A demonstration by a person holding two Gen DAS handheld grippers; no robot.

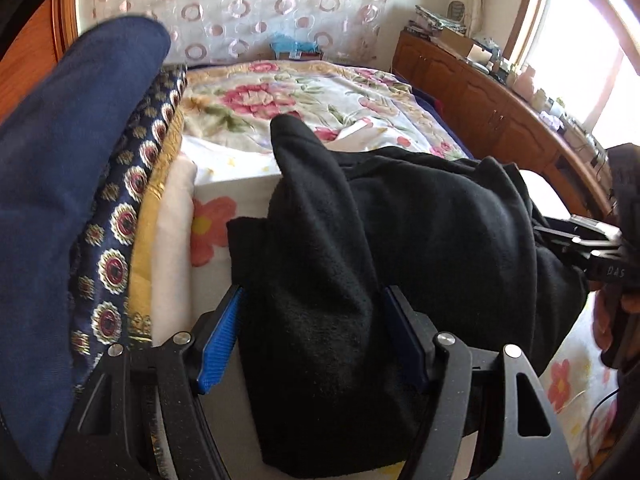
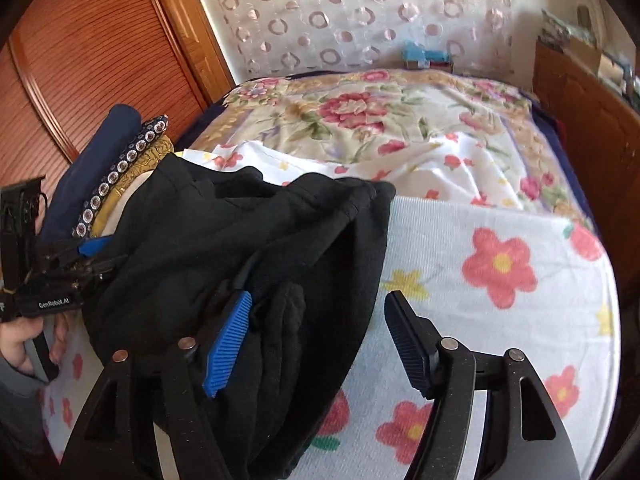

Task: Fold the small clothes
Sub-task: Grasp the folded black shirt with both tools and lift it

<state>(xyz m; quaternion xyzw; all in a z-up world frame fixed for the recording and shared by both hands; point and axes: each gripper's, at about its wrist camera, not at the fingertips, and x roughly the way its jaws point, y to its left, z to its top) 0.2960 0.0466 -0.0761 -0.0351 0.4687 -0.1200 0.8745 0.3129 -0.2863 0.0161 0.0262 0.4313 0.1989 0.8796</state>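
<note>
A black fleece garment (image 1: pixel 400 232) lies bunched on a white towel with red flowers (image 2: pixel 500 264) on the bed. In the left wrist view my left gripper (image 1: pixel 316 332) stands open, its blue pads either side of a thick fold of the black garment. In the right wrist view my right gripper (image 2: pixel 320 340) is open; its left blue pad (image 2: pixel 228 344) rests on the garment (image 2: pixel 224 240), its right finger over the towel. The left gripper (image 2: pixel 80 256) shows at the left edge of that view, at the garment's far end.
A stack of folded cloths, navy (image 1: pixel 72 168), patterned (image 1: pixel 120 248) and yellow, lies at the left. A floral bedspread (image 1: pixel 300 96) covers the bed behind. A wooden cabinet (image 1: pixel 500 112) runs along the right, a wooden wardrobe (image 2: pixel 88 48) on the left.
</note>
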